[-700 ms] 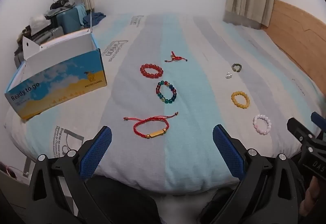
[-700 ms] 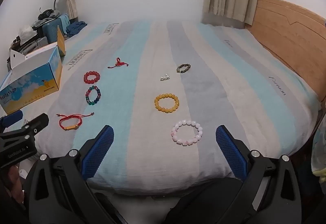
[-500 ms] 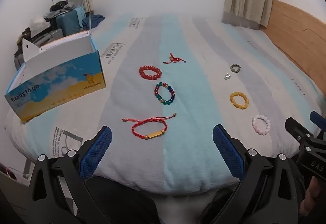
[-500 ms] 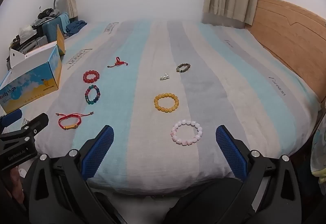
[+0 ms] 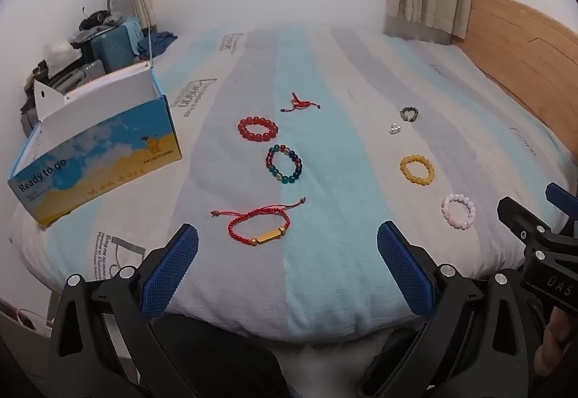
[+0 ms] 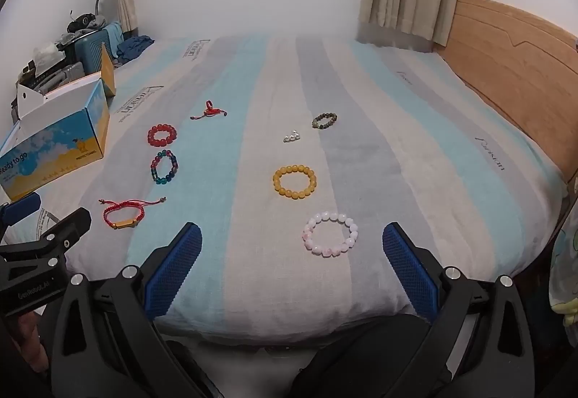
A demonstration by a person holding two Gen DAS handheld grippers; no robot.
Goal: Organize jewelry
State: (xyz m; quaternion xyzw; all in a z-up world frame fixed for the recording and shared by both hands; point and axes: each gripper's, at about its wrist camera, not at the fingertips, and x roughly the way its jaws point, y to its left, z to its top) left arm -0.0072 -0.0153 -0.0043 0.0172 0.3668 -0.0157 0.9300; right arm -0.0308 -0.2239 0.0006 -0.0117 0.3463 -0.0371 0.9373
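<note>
Several bracelets lie on a striped bed. A red cord bracelet with a gold bar point(image 5: 261, 225) point(image 6: 123, 213) lies nearest my left gripper point(image 5: 288, 268), which is open and empty at the bed's front edge. A pink bead bracelet point(image 6: 330, 234) point(image 5: 458, 210) lies just ahead of my open, empty right gripper point(image 6: 292, 268). Farther off lie a yellow bead bracelet point(image 6: 294, 181), a multicoloured one point(image 5: 284, 164), a red bead one point(image 5: 258, 129), a small red cord piece point(image 5: 300, 104), a dark bead one point(image 6: 324, 120) and small pearls point(image 6: 292, 136).
An open blue and yellow cardboard box point(image 5: 97, 148) point(image 6: 54, 148) stands on the bed's left side. A wooden headboard point(image 6: 513, 72) runs along the right. Luggage and a lamp point(image 5: 108, 36) stand at the far left by the wall.
Both views have shifted slightly back and down, so the bracelets sit a little farther away. Nothing on the bed has moved, and both grippers stay open.
</note>
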